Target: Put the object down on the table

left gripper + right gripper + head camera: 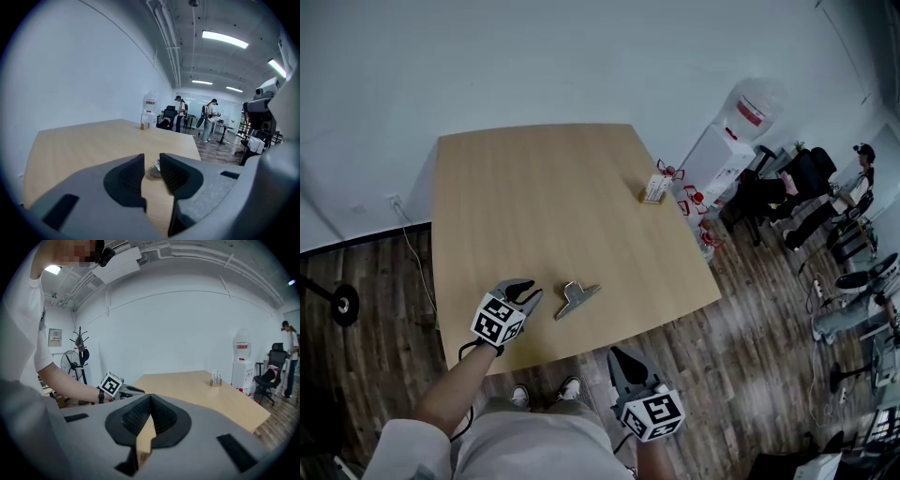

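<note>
- A silver metal clip (577, 298) is seen lying flat on the light wooden table (534, 187), near that table's front edge.
- The left gripper (151, 159) is held over the table's front left corner, its jaws slightly parted with nothing gripped.
- The right gripper (622, 360) is held just off the table's front edge, its jaws pressed together and empty.

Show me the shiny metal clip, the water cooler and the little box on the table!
metal clip (577, 297): head view, on its flat silver middle.
water cooler (713, 165): head view, on its white body, below the bottle.
little box (653, 191): head view, on its pale front, near the table's far right edge.
</note>
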